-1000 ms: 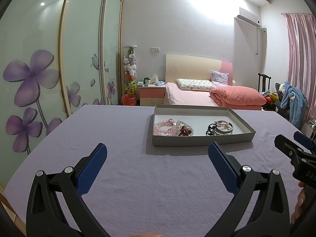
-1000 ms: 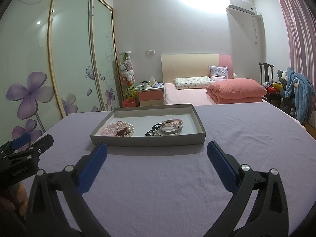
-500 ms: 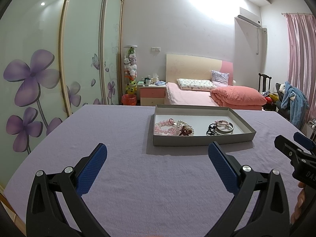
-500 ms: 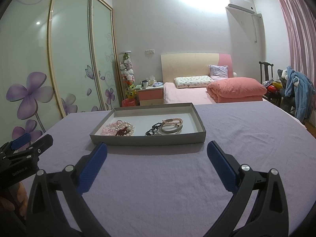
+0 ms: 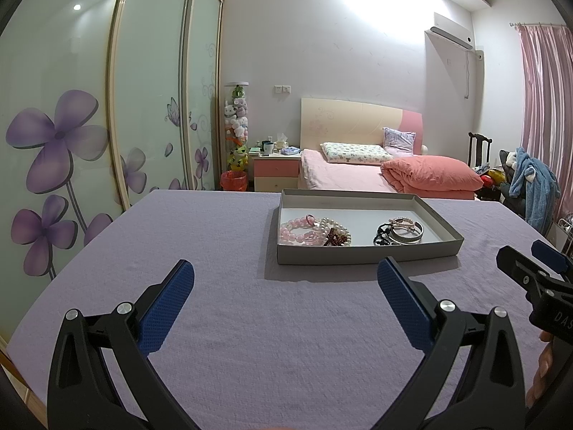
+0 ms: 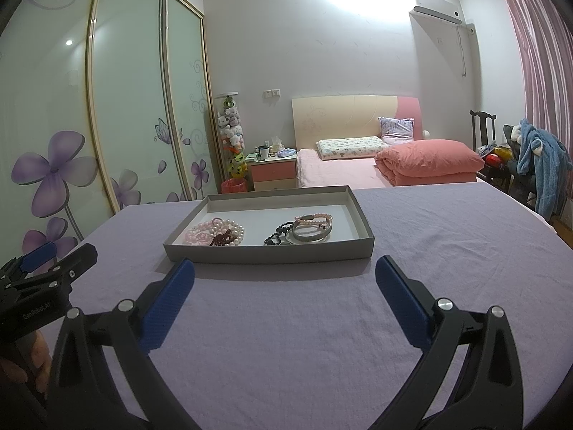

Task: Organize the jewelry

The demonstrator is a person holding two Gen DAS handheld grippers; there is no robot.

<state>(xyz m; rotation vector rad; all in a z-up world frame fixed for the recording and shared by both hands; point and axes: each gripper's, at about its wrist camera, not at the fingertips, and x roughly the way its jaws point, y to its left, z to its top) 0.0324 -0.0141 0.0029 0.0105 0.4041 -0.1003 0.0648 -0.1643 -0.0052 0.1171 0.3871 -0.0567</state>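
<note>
A shallow grey tray [image 5: 365,255] [image 6: 268,253] rests on the purple table cover. Inside it, pink and pearl bead bracelets [image 5: 313,230] [image 6: 215,232] lie at the left, with a dark red bead string among them. Silver bangles and a black bead piece [image 5: 401,232] [image 6: 304,232] lie at the right. My left gripper [image 5: 286,272] is open and empty, short of the tray's near left corner. My right gripper [image 6: 284,268] is open and empty, just in front of the tray's near wall. Each gripper shows at the edge of the other's view [image 5: 533,268] [image 6: 50,261].
The purple cloth [image 5: 250,322] covers the table around the tray. Beyond the table are a pink bed [image 5: 376,172], a nightstand [image 5: 275,168], a sliding wardrobe with flower prints [image 5: 89,125], and a chair with blue clothing [image 5: 533,182] at the right.
Both views have shifted only a touch; the tray looks very slightly nearer. The jewelry has not moved and both grippers stay open.
</note>
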